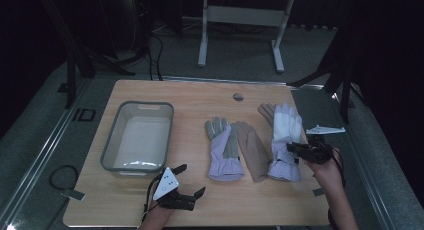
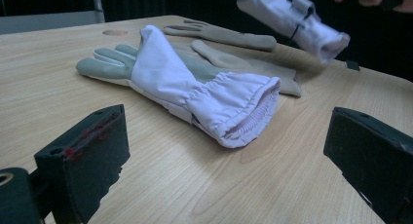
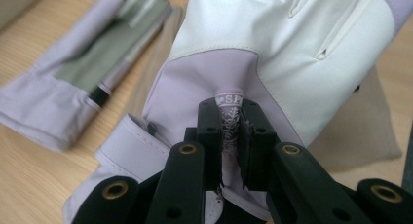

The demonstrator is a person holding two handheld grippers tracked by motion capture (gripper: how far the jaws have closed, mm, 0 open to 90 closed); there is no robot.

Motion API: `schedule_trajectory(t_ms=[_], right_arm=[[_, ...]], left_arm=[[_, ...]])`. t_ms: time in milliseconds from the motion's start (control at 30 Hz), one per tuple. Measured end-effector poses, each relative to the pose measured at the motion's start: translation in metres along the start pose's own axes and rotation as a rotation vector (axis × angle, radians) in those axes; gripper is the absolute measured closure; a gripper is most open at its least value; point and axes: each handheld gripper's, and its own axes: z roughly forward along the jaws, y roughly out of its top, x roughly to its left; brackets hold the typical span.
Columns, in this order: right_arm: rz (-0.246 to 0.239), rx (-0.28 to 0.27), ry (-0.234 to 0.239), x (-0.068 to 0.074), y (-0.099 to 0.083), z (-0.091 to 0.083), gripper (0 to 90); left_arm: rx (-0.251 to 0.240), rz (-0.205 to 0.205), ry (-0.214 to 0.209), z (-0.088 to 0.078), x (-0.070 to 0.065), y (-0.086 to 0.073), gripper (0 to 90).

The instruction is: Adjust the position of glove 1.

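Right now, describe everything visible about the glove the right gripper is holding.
The white and lilac glove looks like soft fabric, with a white palm panel, lilac wrist and gathered cuff, plus a strap near the cuff. The right gripper has its jaws pinched shut on a fold of the lilac fabric bearing a printed label, just below the white panel. In the left gripper view its cuff end hangs raised off the table. In the high view it lies over the tan glove, fingers pointing away from the person.

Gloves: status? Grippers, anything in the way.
Right gripper shut on white-and-lilac glove, pinching a fold. Left gripper open, off the grey-and-lilac glove. Tan glove partly underneath. Bin apart.
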Motion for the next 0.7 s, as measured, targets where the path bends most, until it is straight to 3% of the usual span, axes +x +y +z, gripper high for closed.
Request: schedule_trajectory(t_ms=[100,433,700], right_arm=[[0.002,-0.027,0.018,0.005,0.011,-0.007,81.2],[-0.031,-0.081,0.008,0.032,0.049,-0.018,81.0],[-0.036,-0.074,0.032,0.063,0.066,-0.006,81.0]], left_arm=[[-0.001,0.0,0.001,0.0,0.0,0.0,2.5],[-0.001,-0.006,-0.002,-0.001,0.001,0.0,2.5],[-0.002,-0.004,-0.002,-0.001,0.001,0.0,2.4]])
